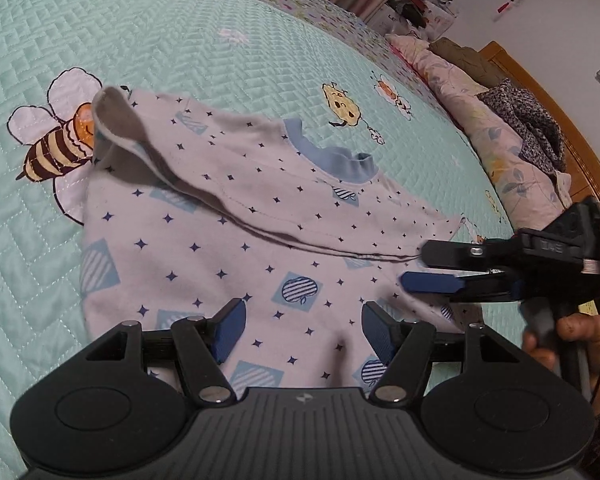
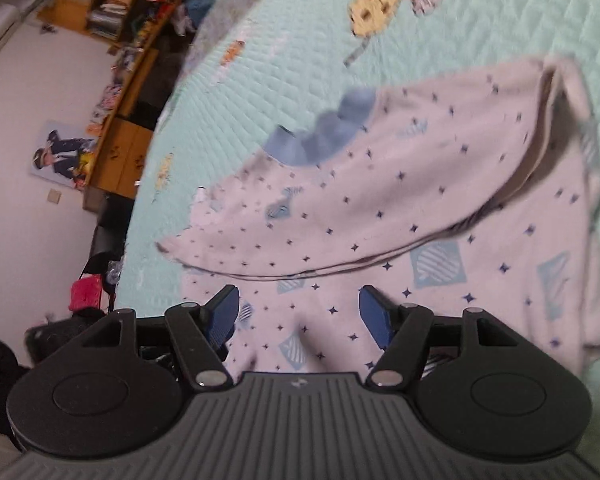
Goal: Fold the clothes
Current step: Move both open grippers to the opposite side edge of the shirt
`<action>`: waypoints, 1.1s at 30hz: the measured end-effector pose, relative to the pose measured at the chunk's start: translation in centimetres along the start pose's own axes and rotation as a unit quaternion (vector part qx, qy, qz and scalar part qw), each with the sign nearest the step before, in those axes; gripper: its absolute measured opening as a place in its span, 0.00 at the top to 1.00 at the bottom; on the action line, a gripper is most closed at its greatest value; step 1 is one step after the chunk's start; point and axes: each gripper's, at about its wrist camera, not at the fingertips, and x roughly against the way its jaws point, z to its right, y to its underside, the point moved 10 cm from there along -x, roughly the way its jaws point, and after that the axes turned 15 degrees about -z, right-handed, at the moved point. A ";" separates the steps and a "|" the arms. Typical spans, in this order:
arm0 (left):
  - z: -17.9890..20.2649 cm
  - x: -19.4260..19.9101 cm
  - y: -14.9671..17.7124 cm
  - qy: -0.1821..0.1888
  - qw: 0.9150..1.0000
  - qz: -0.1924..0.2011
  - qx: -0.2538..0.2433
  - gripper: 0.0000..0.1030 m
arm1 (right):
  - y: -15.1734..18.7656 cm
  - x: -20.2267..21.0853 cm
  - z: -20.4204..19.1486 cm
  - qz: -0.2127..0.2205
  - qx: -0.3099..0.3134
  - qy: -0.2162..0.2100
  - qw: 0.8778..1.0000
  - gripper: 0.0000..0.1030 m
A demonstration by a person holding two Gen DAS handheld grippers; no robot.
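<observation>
Shirt [image 1: 228, 240], pale lilac with small navy stars and blue striped squares, lies spread on the quilted mint bedspread [image 1: 180, 32], well in from the bed's edges, its blue collar [image 1: 332, 160] towards the pillow end. One part is doubled over the body, and a corner of that flap curls up beside a printed bee [image 1: 56, 144]. The left gripper [image 1: 300, 332] hangs over the nearer part of the cloth, jaws spread, nothing between them. The right gripper [image 2: 296, 316] is likewise over the fabric with jaws apart; in the left wrist view it reaches in from the side by the fold line.
</observation>
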 end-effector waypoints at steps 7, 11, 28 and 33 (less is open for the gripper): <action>0.3 -0.3 0.2 -0.017 1.000 0.000 -0.018 0.33 | -0.5 0.7 1.0 0.033 -0.087 -0.030 0.995 0.33; 0.4 -0.2 0.5 -0.021 1.000 -0.005 -0.021 0.33 | -4.4 3.2 -1.5 0.123 -0.055 -0.122 0.983 0.33; 2.2 -0.2 -3.6 0.055 0.998 -0.030 0.026 0.25 | 0.3 6.3 2.5 0.177 -0.043 -0.144 0.973 0.30; 1.3 -2.7 -7.7 0.093 0.989 -0.064 0.092 0.21 | 1.2 6.3 3.8 0.178 -0.056 -0.155 0.970 0.30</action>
